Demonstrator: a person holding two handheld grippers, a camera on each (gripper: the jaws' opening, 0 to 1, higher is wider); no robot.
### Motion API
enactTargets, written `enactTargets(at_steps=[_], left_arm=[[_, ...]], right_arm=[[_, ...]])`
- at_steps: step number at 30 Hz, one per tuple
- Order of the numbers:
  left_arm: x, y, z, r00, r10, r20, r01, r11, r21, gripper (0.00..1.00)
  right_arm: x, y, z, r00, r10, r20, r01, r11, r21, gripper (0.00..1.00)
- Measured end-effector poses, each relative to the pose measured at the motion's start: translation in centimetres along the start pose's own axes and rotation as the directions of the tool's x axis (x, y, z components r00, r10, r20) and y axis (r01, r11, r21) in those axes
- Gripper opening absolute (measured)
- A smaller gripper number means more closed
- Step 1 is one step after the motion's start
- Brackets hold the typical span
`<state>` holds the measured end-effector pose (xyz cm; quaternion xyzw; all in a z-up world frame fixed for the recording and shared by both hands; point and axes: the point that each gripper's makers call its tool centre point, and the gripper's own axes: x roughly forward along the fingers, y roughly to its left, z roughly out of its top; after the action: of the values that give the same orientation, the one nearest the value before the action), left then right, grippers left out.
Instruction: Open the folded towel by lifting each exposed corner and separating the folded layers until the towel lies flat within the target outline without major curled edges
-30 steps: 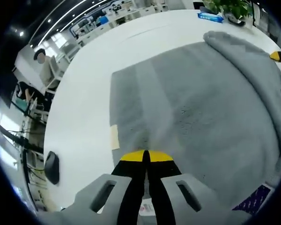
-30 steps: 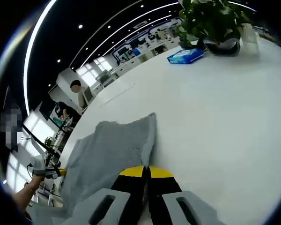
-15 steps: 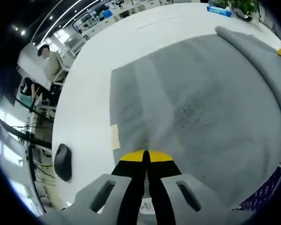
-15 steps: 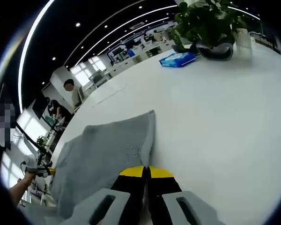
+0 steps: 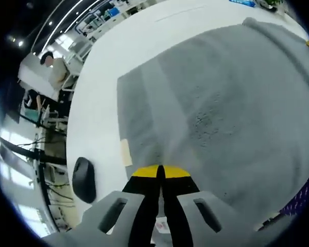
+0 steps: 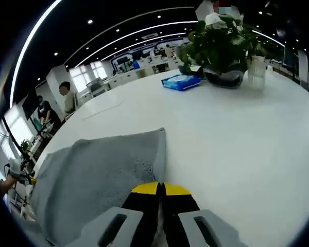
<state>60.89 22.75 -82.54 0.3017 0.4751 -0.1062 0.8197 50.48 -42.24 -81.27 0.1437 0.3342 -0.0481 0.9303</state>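
Both grippers pinched the grey towel to spread it flat.
The left gripper and right gripper each probably clamped 1 edge of the towel over the white table.

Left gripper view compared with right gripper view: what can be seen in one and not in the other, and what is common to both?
In the left gripper view: a dark computer mouse on the table and a pale label at the towel's edge. In the right gripper view: a potted plant, a blue packet and a clear glass. Common to both: the grey towel on the white table, each view's own gripper shut on its edge, and the office behind.
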Motion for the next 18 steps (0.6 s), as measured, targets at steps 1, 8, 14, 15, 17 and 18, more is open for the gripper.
enactTargets(at_steps=[1,8,14,15,17,18], left_arm=[[0.0,0.1,0.1,1.0,-0.001,0.002,0.001,1.0,-0.006,0.0],[0.4,0.1,1.0,1.0,0.005,0.014,-0.005,1.0,-0.01,0.0],[1.3,0.3,2.7,1.0,-0.004,0.019,0.003,0.999,0.032,0.0],[1.4,0.3,3.0,1.0,-0.003,0.021,0.002,0.999,0.034,0.0],[1.7,0.4,3.8,1.0,-0.005,0.028,0.004,0.999,0.036,0.0],[1.9,0.4,4.1,0.999,-0.008,0.031,0.007,0.999,0.036,0.0]], right_arm=[[0.3,-0.8,-0.1,1.0,-0.009,-0.017,0.009,1.0,0.021,0.0],[2.3,-1.6,-0.5,0.997,0.012,-0.075,-0.011,1.0,0.007,0.0],[3.4,-2.3,0.7,0.997,0.001,-0.074,-0.004,0.999,-0.042,0.0],[3.6,-2.4,0.9,0.997,-0.003,-0.076,-0.002,0.998,-0.068,0.0],[4.1,-2.7,1.4,0.997,-0.004,-0.072,-0.002,0.996,-0.088,0.0],[4.3,-2.8,1.6,0.997,-0.004,-0.072,-0.003,0.996,-0.091,0.0]])
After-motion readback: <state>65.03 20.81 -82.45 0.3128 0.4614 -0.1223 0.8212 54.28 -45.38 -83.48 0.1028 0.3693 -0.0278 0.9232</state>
